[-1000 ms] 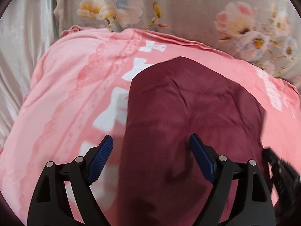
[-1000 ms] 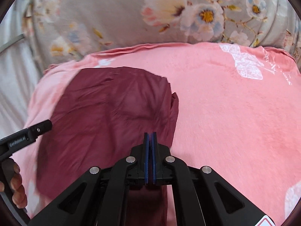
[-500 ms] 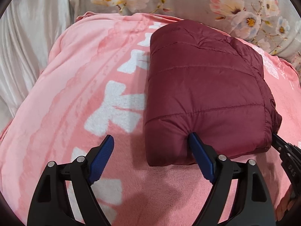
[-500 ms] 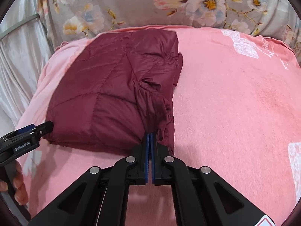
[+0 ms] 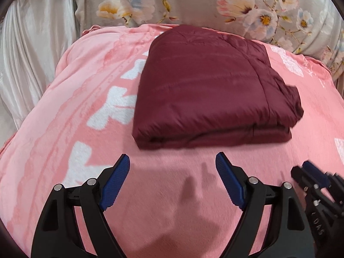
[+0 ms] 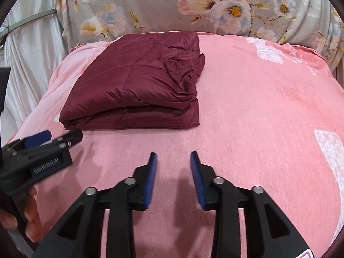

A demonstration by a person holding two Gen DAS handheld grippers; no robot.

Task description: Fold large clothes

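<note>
Both grippers have drawn back from the folded maroon quilted puffer jacket, which now lies free.
The jacket rests in a squared bundle on the pink fleece blanket, near the grey floral cushion. The left gripper hangs wide open over bare blanket. The right gripper has just been opening, its jaws parted with nothing between them.

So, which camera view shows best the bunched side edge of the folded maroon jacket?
The right wrist view: there the folded maroon jacket shows its bunched right edge, crumpled layers and quilting seams sharply. The left wrist view shows the jacket too, but softer with blur, and that edge lies at the far right, turned away.
</note>
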